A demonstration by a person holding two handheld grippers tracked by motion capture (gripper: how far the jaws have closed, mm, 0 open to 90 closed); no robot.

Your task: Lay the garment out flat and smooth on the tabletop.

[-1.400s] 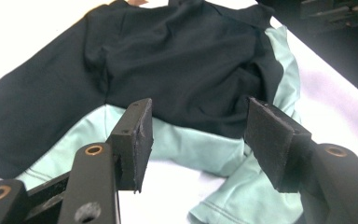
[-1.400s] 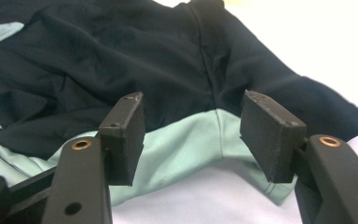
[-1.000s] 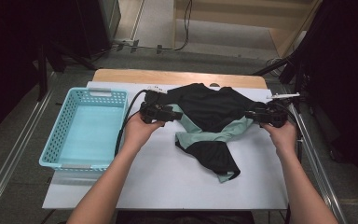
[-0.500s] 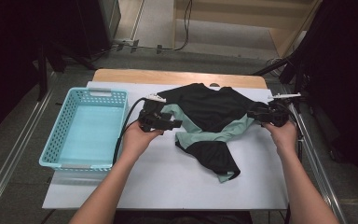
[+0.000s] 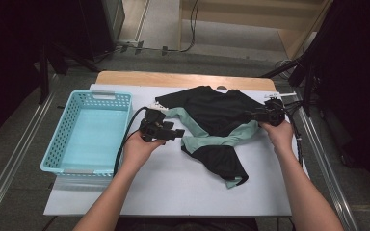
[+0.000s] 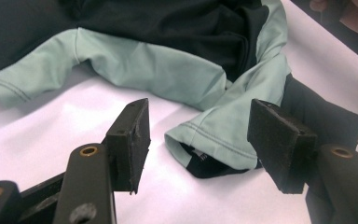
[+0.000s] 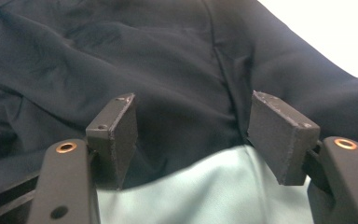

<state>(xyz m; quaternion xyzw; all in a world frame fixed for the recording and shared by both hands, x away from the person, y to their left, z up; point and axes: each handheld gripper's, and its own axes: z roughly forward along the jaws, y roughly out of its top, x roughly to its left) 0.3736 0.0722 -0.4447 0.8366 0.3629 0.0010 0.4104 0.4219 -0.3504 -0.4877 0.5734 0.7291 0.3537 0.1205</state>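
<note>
- On the white surface [image 5: 164, 192]: black-and-mint garment [image 5: 212, 115] lies crumpled at centre, right of the blue basket [image 5: 89, 130].
- Left gripper [image 6: 198, 140]: fingers spread, nothing pinched; mint cuff on the surface just ahead, between them.
- Right gripper [image 7: 193, 140]: fingers spread, just been opening, over black fabric at the garment's right edge, no pinch.

Garment [image 5: 212, 113] – black body, mint-green sleeve panels and trim. Basket [image 5: 60, 144] – light turquoise lattice. Table sheet [image 5: 173, 183] plain white, far edge pale wood. Gripper pads [image 6: 133, 140] matt black, brass-coloured rivets.
</note>
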